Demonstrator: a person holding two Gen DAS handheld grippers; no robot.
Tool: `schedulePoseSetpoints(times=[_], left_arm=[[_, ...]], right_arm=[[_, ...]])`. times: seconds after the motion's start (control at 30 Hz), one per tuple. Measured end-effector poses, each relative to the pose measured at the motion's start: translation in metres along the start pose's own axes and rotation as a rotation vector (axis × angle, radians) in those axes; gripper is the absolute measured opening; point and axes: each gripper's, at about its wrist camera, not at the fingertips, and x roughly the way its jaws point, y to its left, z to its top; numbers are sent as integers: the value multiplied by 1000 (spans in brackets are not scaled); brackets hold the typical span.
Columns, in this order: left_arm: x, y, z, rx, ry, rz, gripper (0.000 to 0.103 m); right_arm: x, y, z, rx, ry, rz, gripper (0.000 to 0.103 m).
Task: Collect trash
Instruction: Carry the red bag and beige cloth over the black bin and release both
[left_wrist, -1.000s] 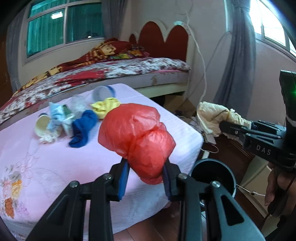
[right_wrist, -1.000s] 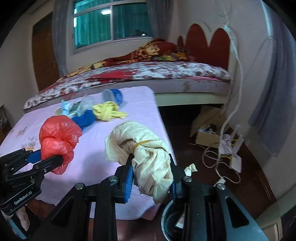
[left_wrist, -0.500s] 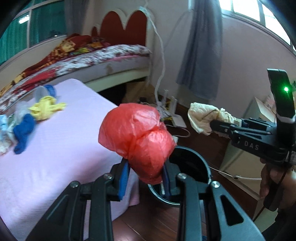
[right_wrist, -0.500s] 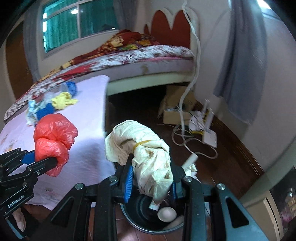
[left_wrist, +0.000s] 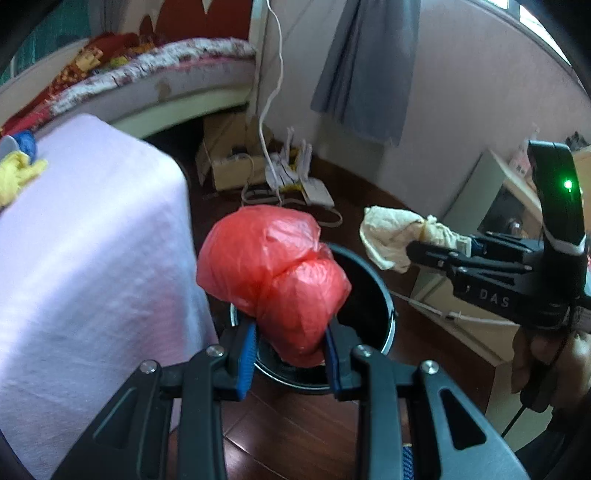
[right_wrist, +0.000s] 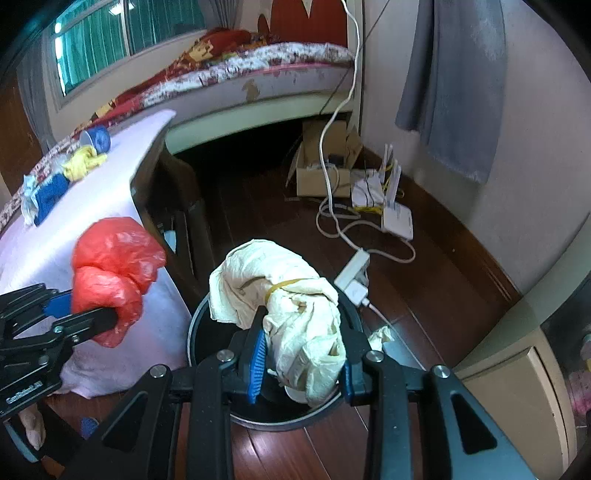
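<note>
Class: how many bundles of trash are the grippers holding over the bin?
2: the red plastic bag in the left gripper, and the cream paper wad in the right gripper.

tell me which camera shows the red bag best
Left wrist view: the red bag fills the centre, pinched in the left gripper. The right wrist view shows it side-on at the left edge.

The plastic bag (left_wrist: 273, 273) was bright red. The paper bundle (right_wrist: 291, 314) was cream with a yellow rubber band (right_wrist: 284, 285) around it. Both claws were black with blue pads (left_wrist: 246, 357). The bin (left_wrist: 373, 288) was black, the floor (right_wrist: 424, 295) dark red-brown wood. The desk (left_wrist: 92, 240) had a pale pink cloth. The bed (right_wrist: 258, 70) cover was red and white with flowers.
</note>
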Motion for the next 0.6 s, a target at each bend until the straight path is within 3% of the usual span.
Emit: schedulePoseSetpoints(times=[0.53, 0.6], left_arm=[[78, 3, -19, -38, 177, -66, 32], [86, 6, -20, -52, 194, -86, 36]], right_arm=[[84, 2, -34, -67, 180, 15, 35], [91, 6, -35, -72, 197, 21, 36]])
